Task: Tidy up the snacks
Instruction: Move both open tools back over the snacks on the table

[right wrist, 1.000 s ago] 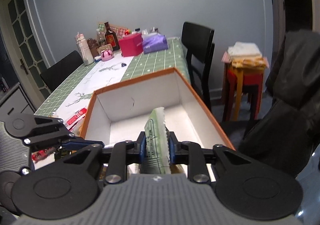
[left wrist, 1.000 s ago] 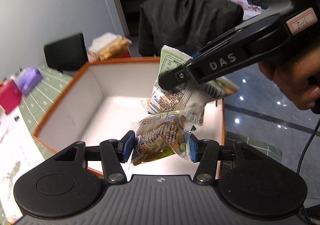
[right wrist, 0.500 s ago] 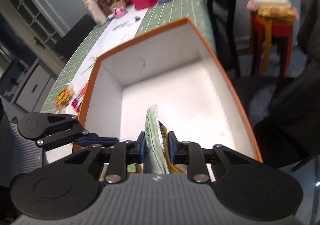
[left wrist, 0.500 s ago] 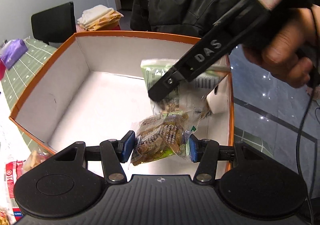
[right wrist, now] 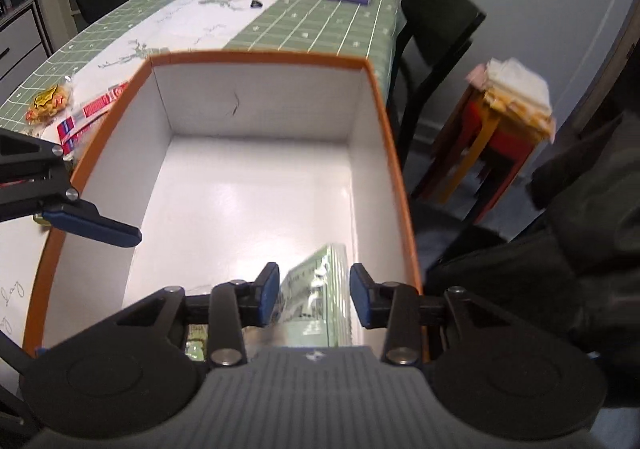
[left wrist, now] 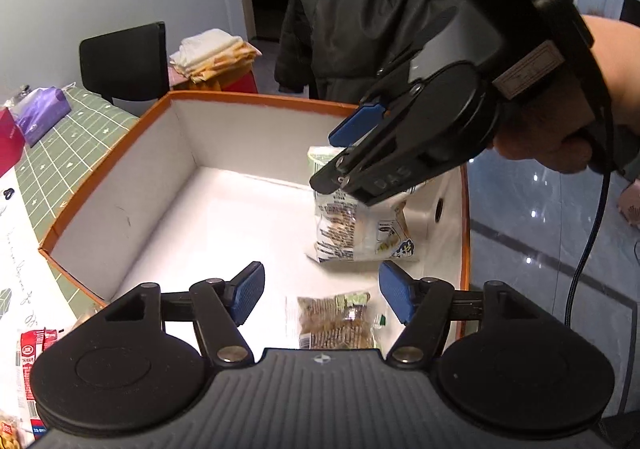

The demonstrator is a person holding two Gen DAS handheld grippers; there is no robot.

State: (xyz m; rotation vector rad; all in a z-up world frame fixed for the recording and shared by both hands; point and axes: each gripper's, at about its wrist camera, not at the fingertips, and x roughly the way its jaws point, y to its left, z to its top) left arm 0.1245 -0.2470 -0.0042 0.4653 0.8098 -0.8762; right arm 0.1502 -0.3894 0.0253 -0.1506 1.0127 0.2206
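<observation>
Blue rubber pads [left wrist: 245, 292] line the fingers of the left gripper [left wrist: 321, 297], and they stand wide apart with nothing between them; the clear packet of brown snacks [left wrist: 335, 319] lies flat on the white floor of the box just below that gap, released. The right gripper [right wrist: 313, 295] is likewise spread, its pads clear of the green-and-white snack bag [left wrist: 358, 227], which sits in the near right corner of the orange-rimmed box [left wrist: 120, 141], apparently leaning toward the side wall. Seen from the left wrist view, the right gripper's lower finger crosses in front of the bag's top, so whether it touches the film cannot be told. That is the first risk: if the tool is drawn back at an angle, a finger could catch the crinkled edge and tip or drag the bag. The two tools also sit close over the same corner, so lifting both at once could knock them together or against the rim. Outside the box on the green checked tablecloth [right wrist: 320, 25] wait a red-and-white packet [right wrist: 94, 111] and a yellow snack bag [right wrist: 48, 105]; reaching for them across the near wall could nudge the light cardboard box along the table.
</observation>
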